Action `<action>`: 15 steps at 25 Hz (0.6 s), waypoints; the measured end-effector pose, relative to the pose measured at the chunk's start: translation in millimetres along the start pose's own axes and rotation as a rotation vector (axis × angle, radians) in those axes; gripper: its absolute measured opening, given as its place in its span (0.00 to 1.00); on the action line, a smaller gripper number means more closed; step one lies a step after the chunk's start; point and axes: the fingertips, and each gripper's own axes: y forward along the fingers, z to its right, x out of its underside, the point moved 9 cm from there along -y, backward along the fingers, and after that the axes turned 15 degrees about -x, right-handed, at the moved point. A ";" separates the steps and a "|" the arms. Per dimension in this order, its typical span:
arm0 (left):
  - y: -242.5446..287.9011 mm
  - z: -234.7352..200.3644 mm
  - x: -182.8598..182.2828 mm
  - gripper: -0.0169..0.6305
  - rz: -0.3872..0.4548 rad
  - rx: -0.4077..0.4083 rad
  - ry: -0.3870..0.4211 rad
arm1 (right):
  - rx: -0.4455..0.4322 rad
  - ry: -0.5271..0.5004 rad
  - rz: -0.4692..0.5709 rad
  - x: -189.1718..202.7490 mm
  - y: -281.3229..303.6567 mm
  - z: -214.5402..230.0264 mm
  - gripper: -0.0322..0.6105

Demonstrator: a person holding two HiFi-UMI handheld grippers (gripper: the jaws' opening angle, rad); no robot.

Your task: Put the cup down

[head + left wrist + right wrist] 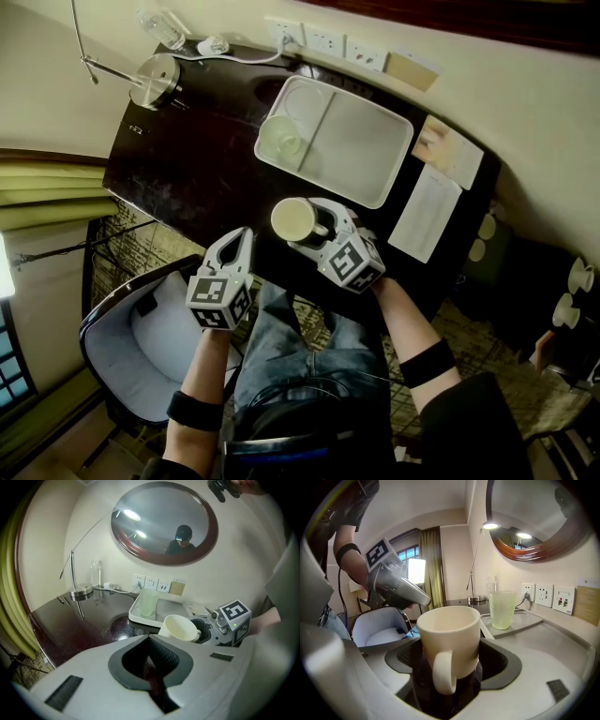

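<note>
The cup (294, 221) is gripped upright between the pads of the right tool (314, 230), handle toward the tool. It is at the near edge of the worktop (187, 159), just before the tray (394, 159). The left tool (242, 236) is closed on nothing and held off that edge.

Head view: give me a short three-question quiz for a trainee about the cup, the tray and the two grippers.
1. Multiple choice: what stands on the white tray? A) a green glass B) a kettle C) a bowl
2. True or false: the left gripper has its jaws together with nothing between them.
3. Short answer: which gripper holds the cup?
Key: 1 A; 2 true; 3 the right gripper.
</note>
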 end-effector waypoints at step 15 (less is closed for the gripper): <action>-5.7 18.4 -41.0 0.03 0.027 0.085 0.056 | 0.170 0.063 0.008 -30.2 -79.2 -8.9 0.66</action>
